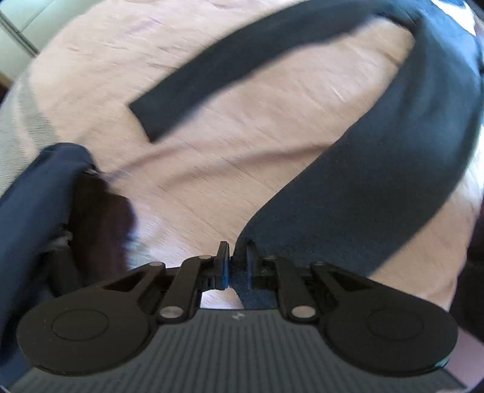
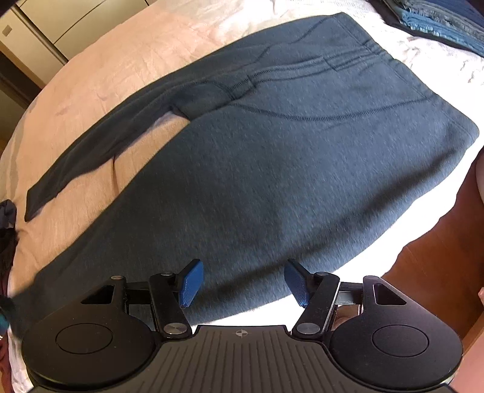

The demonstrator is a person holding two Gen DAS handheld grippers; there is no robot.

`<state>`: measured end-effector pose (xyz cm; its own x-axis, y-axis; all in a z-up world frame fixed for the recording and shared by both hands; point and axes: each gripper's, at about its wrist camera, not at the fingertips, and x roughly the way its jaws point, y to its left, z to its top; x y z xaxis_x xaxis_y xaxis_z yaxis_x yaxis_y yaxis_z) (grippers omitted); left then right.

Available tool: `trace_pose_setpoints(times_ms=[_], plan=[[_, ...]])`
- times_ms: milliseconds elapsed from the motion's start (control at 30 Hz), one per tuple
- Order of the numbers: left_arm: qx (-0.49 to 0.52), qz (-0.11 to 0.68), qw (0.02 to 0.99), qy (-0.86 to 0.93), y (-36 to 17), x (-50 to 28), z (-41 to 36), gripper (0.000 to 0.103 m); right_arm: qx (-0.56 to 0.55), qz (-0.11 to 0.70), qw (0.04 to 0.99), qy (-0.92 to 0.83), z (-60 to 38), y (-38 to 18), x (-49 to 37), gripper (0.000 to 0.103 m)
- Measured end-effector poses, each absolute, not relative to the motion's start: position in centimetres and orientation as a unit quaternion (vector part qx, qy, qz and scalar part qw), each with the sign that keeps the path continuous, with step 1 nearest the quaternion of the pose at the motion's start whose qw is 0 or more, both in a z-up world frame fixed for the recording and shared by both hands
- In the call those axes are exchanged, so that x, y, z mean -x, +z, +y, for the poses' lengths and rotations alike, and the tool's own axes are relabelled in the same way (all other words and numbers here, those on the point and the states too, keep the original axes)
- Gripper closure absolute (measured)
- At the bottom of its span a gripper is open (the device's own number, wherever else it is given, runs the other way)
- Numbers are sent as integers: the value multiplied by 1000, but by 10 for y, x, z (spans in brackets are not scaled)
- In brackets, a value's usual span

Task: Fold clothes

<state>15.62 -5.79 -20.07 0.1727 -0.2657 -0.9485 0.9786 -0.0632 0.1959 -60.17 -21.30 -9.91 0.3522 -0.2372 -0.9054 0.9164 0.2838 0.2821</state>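
Observation:
Dark blue sweatpants (image 2: 272, 157) lie spread on the pink bedspread (image 2: 127, 60), waistband at the far right. In the left wrist view the near leg (image 1: 378, 169) runs to my left gripper (image 1: 236, 263), which is shut on its hem. The far leg (image 1: 242, 69) lies flat and apart. My right gripper (image 2: 243, 282) is open and empty, held above the near leg close to the bed's front edge.
A heap of dark clothes (image 1: 60, 205) lies at the left of the bed. Folded blue clothes (image 2: 438, 21) sit at the far right. A wooden floor (image 2: 438, 241) shows past the bed's right edge. Cupboards (image 2: 45, 33) stand at the far left.

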Motion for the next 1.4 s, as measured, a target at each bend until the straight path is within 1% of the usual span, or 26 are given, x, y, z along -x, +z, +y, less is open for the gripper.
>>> trace_pose_setpoints(times_ms=[33, 100, 133, 200, 267, 400, 600, 700, 867, 967, 1133, 1167, 1267, 1400], plan=[[-502, 358, 582, -530, -205, -157, -61, 90, -433, 393, 699, -411, -207, -99, 607, 40], [-529, 349, 574, -519, -224, -151, -65, 90, -434, 396, 699, -408, -198, -103, 606, 40], [-541, 346, 569, -513, -232, -148, -66, 88, -435, 398, 699, -405, -197, -105, 602, 40], [-565, 338, 568, -494, -244, -145, -66, 79, -436, 404, 701, -393, -192, -106, 597, 40], [-582, 320, 572, -482, -243, -144, -59, 69, -433, 409, 706, -383, -217, -132, 575, 40], [-596, 301, 557, -494, -232, -124, -50, 70, -440, 410, 700, -386, -217, -141, 584, 40], [-601, 296, 521, -529, -225, -86, -51, 70, -483, 433, 646, -404, -223, -166, 598, 40], [-594, 283, 511, -553, -220, -65, -67, 70, -483, 412, 652, -415, -228, -153, 603, 40], [-574, 250, 494, -603, -208, -30, -120, 66, -468, 371, 677, -431, -247, -121, 612, 40], [-568, 226, 481, -629, -203, -9, -158, 65, -459, 345, 688, -444, -267, -106, 622, 40], [-534, 214, 487, -657, -197, 20, -231, 62, -442, 327, 705, -448, -323, -94, 635, 40], [-526, 215, 488, -663, -196, 26, -246, 62, -436, 324, 714, -442, -337, -94, 636, 40], [-495, 249, 485, -677, -205, 48, -280, 62, -430, 324, 742, -399, -383, -100, 635, 40], [-520, 263, 473, -661, -225, 67, -312, 62, -411, 363, 768, -331, -442, -124, 614, 40]])
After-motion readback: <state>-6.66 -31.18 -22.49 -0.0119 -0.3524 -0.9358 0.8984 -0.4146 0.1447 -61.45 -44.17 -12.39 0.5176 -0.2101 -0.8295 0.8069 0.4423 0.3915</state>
